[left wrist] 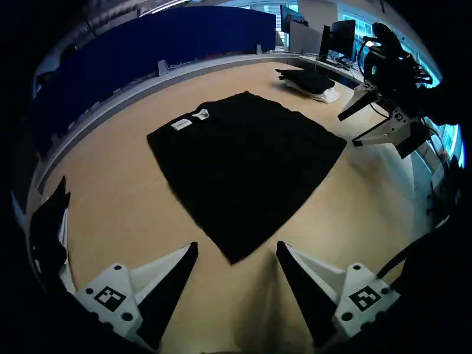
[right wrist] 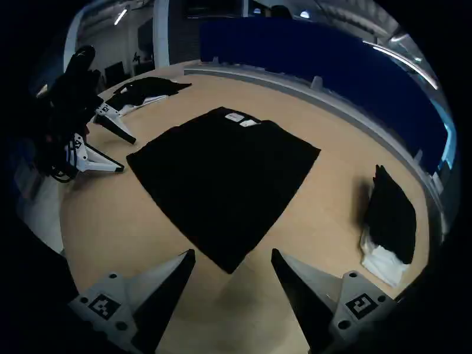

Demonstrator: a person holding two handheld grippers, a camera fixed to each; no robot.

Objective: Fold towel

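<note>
Left gripper (left wrist: 236,277) bottom centre of left gripper view, fingers spread wide, grasping nothing. Right gripper (right wrist: 232,283) bottom centre of right gripper view, likewise released. Black towel (left wrist: 245,171) flat on table (left wrist: 118,194), mid-frame in both views. Its near corner points into gap between spread fingertips, neither finger on it. White tags (left wrist: 190,120) at towel's far edge. Cloth pile (left wrist: 310,82) upper right of left gripper view. Second pile (right wrist: 389,224) at right edge of right gripper view. Blue partition (left wrist: 147,41) behind table.
</note>
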